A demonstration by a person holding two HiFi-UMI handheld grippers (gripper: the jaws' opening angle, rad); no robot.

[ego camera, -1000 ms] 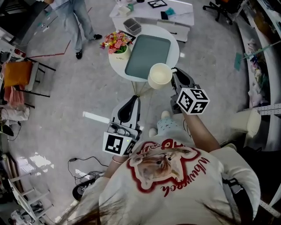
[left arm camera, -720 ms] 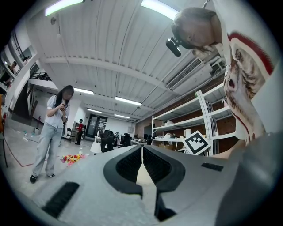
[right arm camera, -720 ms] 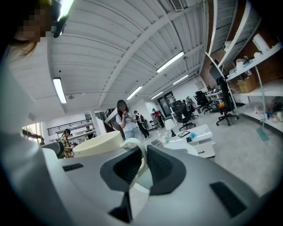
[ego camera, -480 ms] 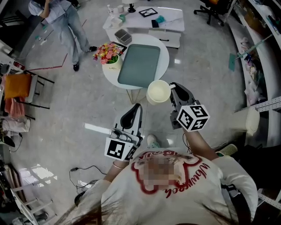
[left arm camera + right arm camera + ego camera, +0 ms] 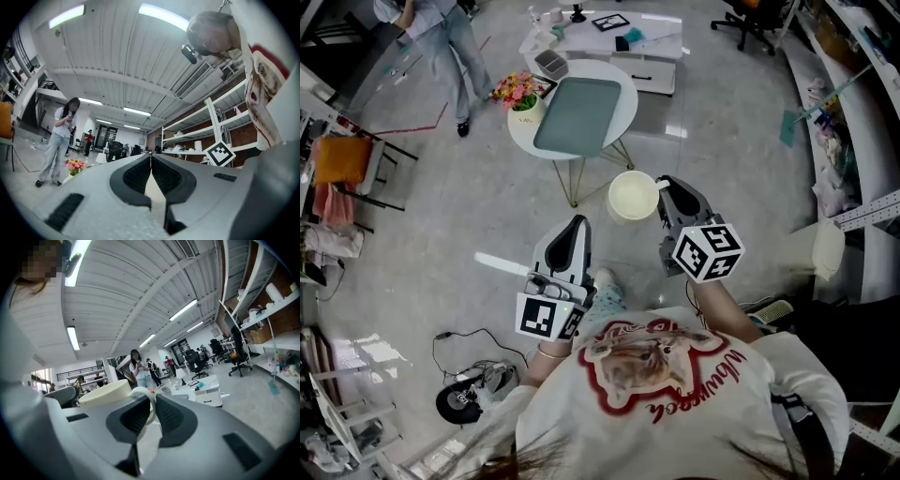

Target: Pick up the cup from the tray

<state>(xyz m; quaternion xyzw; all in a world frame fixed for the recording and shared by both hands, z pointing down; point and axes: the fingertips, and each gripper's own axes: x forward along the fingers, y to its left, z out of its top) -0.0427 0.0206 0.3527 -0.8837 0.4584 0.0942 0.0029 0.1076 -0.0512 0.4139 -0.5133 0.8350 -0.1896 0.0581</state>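
Office floor below; cup (image 5: 633,195) well clear of tray (image 5: 581,114) on round counter (image 5: 625,120), handle pinched in right tongs (image 5: 662,194). Left tongs (image 5: 573,231) closed, empty. Pick looks done; next just hold steady

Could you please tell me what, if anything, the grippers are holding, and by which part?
The right gripper holds the cream-coloured round cup by its loop handle; the left gripper is shut and empty.
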